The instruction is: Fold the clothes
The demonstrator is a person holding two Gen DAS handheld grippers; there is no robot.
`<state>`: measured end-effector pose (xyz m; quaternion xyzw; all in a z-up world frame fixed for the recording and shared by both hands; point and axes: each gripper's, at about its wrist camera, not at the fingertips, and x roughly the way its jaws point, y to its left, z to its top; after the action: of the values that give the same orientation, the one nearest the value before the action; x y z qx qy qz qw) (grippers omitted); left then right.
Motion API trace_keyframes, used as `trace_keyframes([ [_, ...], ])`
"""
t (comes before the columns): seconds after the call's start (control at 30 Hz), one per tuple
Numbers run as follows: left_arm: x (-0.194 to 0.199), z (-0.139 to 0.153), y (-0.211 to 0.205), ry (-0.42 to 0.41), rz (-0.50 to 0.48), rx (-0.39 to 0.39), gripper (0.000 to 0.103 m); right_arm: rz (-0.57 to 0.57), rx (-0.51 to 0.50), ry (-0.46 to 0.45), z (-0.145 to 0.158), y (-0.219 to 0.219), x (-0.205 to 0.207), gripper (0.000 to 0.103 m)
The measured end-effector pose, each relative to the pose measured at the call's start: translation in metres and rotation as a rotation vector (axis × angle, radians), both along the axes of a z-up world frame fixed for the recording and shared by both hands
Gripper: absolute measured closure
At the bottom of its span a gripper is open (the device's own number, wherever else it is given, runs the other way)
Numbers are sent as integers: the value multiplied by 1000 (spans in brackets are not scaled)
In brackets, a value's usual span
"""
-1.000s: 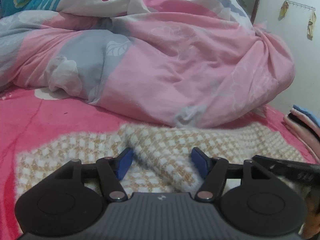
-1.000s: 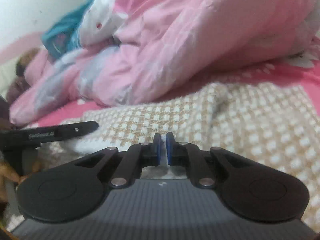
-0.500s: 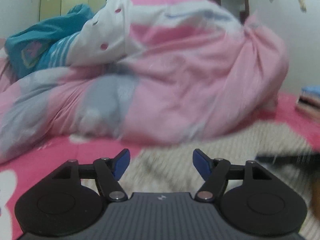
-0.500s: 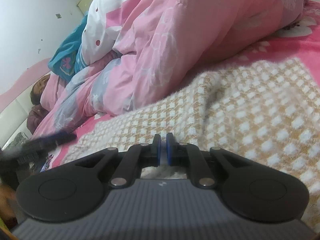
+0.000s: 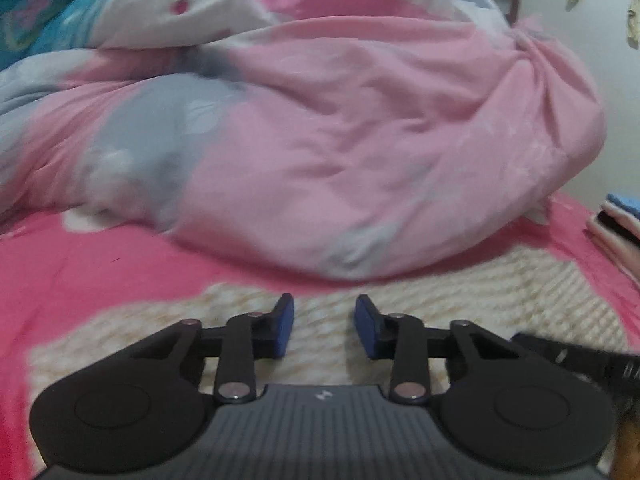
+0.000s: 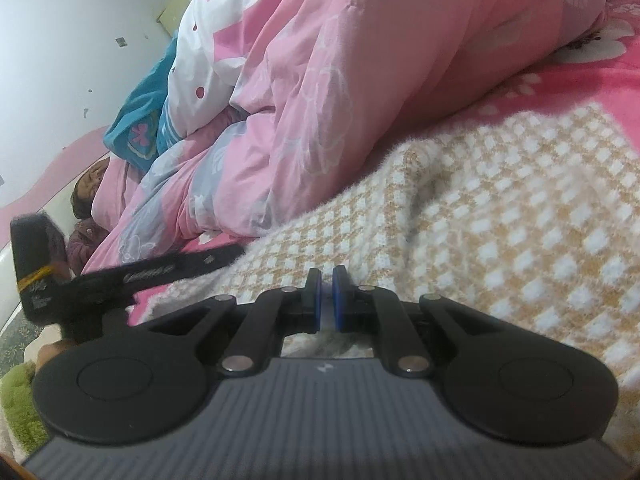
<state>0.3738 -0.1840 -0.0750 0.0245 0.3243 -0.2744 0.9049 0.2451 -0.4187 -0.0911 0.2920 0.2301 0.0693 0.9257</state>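
Flat on the bedsheet (image 5: pixel 100 280) lies the checked sweater (image 6: pixel 500 220), just in front of the heaped pink duvet (image 5: pixel 360 140). Over its near edge, the left gripper (image 5: pixel 324 328) has just been closing, jaws apart with nothing pinched between them, while the right gripper (image 6: pixel 324 300) is clamped on the sweater's edge.

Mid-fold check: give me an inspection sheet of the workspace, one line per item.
Surface: pink bed sheet.
Job's things: checked knit garment lying on the bed, rumpled.
Clutter: big pink duvet heaped behind; folded stack at the right edge.
Grippers: left gripper open, jaws just closing, over the garment, gripping nothing; right gripper shut, whether on cloth is unclear.
Cables: nothing seen.
Surroundings: white wall; a person lying by the duvet.
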Motion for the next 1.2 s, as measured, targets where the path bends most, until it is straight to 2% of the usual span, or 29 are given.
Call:
trace_keyframes([
  [0.03, -3, 0, 7, -5, 11, 24, 71, 1, 1, 0, 0, 0, 0, 98],
  [0.07, -6, -1, 12, -12, 36, 53, 54, 1, 1, 0, 0, 0, 0, 98],
  [0.1, -9, -1, 19, -16, 72, 73, 45, 1, 2, 0, 0, 0, 0, 98],
  [0.17, -14, 4, 33, -19, 93, 42, 48, 2, 2, 2, 0, 0, 0, 98],
  [0.27, -27, 20, 37, -85, 89, 37, 54, 3, 1, 4, 1, 0, 1, 98],
  [0.37, -36, 37, 33, -159, 53, -14, 54, 5, -3, 5, 1, 0, 1, 98],
  [0.43, -38, 43, 18, -164, 9, -19, 53, 6, -4, 5, 1, 0, 1, 98],
  [0.5, -39, 41, -1, -136, -30, 8, 53, 3, -1, 4, 2, 1, -1, 98],
  [0.6, -40, 21, -23, -52, -36, 128, 53, 5, 6, 2, 1, 0, -1, 99],
  [0.63, -45, 19, -21, -74, -32, 129, 53, 7, 10, 1, 1, 0, -1, 98],
  [0.67, -49, 19, -17, -87, -24, 130, 48, 9, 14, -1, 0, -1, -1, 98],
  [0.8, -58, 37, 23, -11, 59, 118, 47, 17, 30, -4, -1, -3, 0, 98],
  [0.83, -65, 45, 38, -11, 103, 150, 49, 18, 32, -4, -1, -3, 1, 98],
  [0.9, -82, 66, 67, -11, 157, 180, 49, 21, 38, -4, 0, -4, 1, 98],
  [1.03, -137, 121, 138, 15, 261, 129, 49, 16, 33, 11, 6, -1, -2, 98],
  [1.07, -156, 137, 156, 5, 275, 106, 49, 15, 38, 16, 10, 0, -5, 96],
  [1.2, -225, 180, 214, -72, 311, 66, 43, -6, 178, 5, 31, -4, -43, 95],
])
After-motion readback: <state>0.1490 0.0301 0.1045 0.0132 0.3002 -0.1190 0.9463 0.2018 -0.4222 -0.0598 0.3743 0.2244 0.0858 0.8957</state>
